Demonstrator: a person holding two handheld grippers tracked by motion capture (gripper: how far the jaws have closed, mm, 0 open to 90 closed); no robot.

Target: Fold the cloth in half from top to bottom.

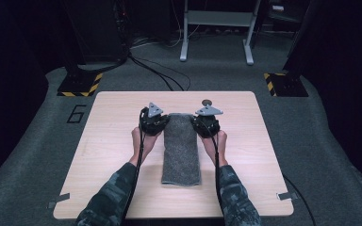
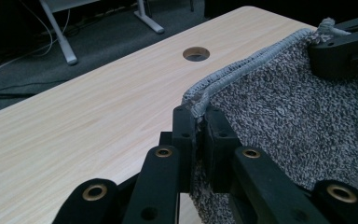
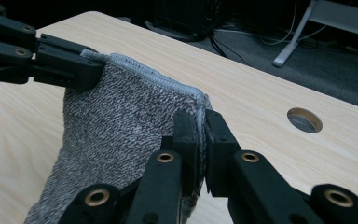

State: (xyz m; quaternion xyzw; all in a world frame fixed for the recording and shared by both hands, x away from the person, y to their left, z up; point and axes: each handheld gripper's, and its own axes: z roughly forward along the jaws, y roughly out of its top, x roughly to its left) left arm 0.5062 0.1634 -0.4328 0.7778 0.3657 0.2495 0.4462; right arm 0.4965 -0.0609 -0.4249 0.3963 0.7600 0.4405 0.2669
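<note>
Left gripper [image 1: 156,123] clamped far-left corner of grey towel [image 1: 181,150]. Towel lay lengthwise at centre of wooden table [image 1: 108,141], far end lifted. Right gripper [image 1: 202,123] clamped far-right corner. Round hole [image 1: 207,101] in table beyond right gripper.

Lab: hazard-taped stand bases [image 1: 80,84], floor cables [image 1: 158,70], grey carpet [image 1: 33,141].

1. Towel [image 1: 181,149]: grey speckled terry cloth with a paler stitched hem, folded into a long narrow strip.
2. Position: lies lengthwise between the left gripper [image 1: 153,123] and the right gripper [image 1: 206,124], its near end flat on the worktop [image 1: 108,141].
3. State: both far corners pinched, one in each gripper, hem lifted.
</note>
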